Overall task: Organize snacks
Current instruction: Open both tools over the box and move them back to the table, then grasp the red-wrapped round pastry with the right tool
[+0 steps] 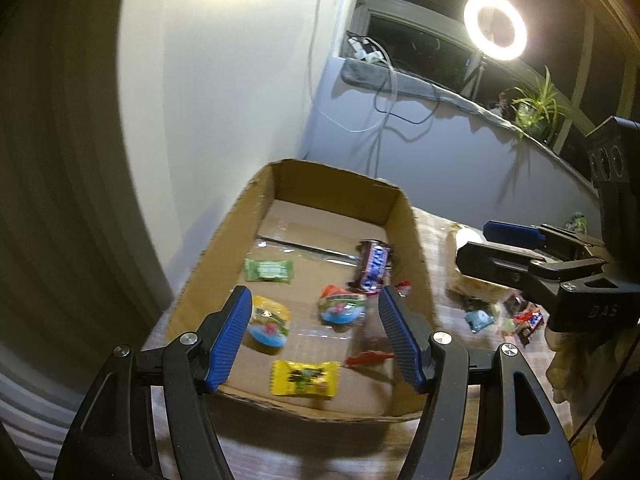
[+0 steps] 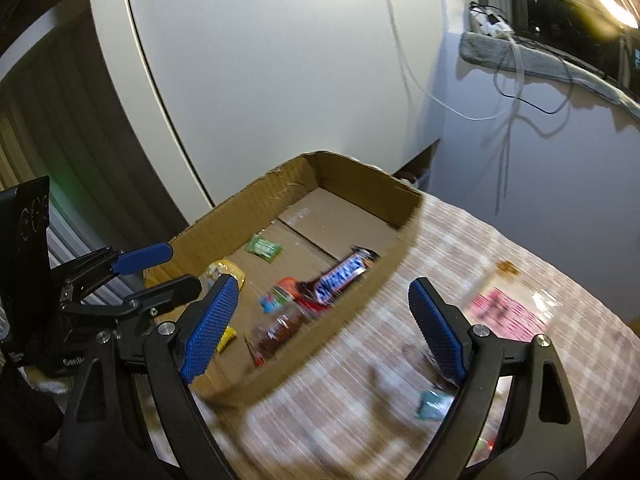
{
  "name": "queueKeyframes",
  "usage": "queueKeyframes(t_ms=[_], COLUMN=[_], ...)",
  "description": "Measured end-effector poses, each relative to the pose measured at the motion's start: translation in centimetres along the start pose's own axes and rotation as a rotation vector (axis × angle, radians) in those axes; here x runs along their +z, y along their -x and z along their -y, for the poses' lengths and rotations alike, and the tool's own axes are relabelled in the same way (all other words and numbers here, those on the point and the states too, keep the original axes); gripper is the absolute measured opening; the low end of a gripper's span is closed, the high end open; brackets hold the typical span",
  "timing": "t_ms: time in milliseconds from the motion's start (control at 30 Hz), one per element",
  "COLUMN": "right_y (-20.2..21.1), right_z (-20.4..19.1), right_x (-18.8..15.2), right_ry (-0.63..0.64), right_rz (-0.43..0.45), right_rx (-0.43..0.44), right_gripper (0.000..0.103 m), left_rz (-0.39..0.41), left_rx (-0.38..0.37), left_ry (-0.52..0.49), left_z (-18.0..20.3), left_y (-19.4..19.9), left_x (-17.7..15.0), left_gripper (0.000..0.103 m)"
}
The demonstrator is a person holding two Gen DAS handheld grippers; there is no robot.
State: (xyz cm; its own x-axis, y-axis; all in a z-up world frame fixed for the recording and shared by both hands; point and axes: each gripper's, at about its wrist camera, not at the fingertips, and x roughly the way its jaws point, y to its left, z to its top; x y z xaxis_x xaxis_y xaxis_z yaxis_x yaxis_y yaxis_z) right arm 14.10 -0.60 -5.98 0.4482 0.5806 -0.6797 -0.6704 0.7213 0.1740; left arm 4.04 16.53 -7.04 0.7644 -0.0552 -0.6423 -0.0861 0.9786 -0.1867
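An open cardboard box (image 1: 224, 240) (image 2: 352, 304) stands on the checked tablecloth. Inside lie a Snickers bar (image 1: 374, 268) (image 2: 340, 276), a green packet (image 1: 268, 271) (image 2: 263, 247), a yellow-topped jelly cup (image 1: 269, 322) (image 2: 224, 270), a red-topped jelly cup (image 1: 342, 306) (image 2: 280, 296), a yellow packet (image 1: 304, 378) and a red wrapper (image 1: 368, 358). My left gripper (image 1: 314, 292) (image 2: 184, 266) hangs open over the box's near end, holding nothing. My right gripper (image 2: 323, 282) (image 1: 474, 242) is open and empty above the box's right wall.
Loose snacks lie on the table right of the box: a teal packet (image 1: 480, 318) (image 2: 434, 402), a pink packet (image 2: 504, 312) and a small heap of wrappers (image 1: 520, 316). A white wall and a grey wall with hanging cables stand behind. A ring light (image 1: 495, 26) shines from the sill.
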Motion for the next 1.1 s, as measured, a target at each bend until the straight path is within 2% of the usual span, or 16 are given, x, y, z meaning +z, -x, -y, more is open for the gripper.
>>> queueKeyframes(t_ms=[267, 533, 600, 767, 867, 1100], right_y=[4.6, 6.4, 6.4, 5.8, 4.9, 2.3], right_z=[5.7, 12.1, 13.1, 15.4, 15.7, 15.9], right_x=[-3.1, -6.1, -6.6, -7.6, -8.1, -9.0], right_ry=[-0.075, -0.192, -0.21, -0.273, -0.271, -0.261], right_rz=[0.001, -0.048, -0.061, -0.084, -0.106, -0.161], right_rx=[-0.096, -0.169, -0.172, -0.145, -0.136, -0.123], right_gripper=[0.089, 0.089, 0.089, 0.089, 0.08, 0.073], left_rz=[-0.001, -0.029, -0.047, -0.102, -0.139, -0.201], left_rx=[-0.052, -0.127, -0.153, -0.212, -0.24, -0.292], left_ry=[-0.042, -0.124, -0.143, -0.189, -0.208, -0.236], left_z=[3.6, 8.7, 10.0, 13.1, 14.7, 17.7], left_y=[0.0, -1.0, -1.5, -3.2, -4.4, -6.6], left_x=[-0.2, -0.8, -1.1, -2.1, -2.6, -4.0], left_gripper=[0.066, 0.065, 0.065, 0.054, 0.054, 0.054])
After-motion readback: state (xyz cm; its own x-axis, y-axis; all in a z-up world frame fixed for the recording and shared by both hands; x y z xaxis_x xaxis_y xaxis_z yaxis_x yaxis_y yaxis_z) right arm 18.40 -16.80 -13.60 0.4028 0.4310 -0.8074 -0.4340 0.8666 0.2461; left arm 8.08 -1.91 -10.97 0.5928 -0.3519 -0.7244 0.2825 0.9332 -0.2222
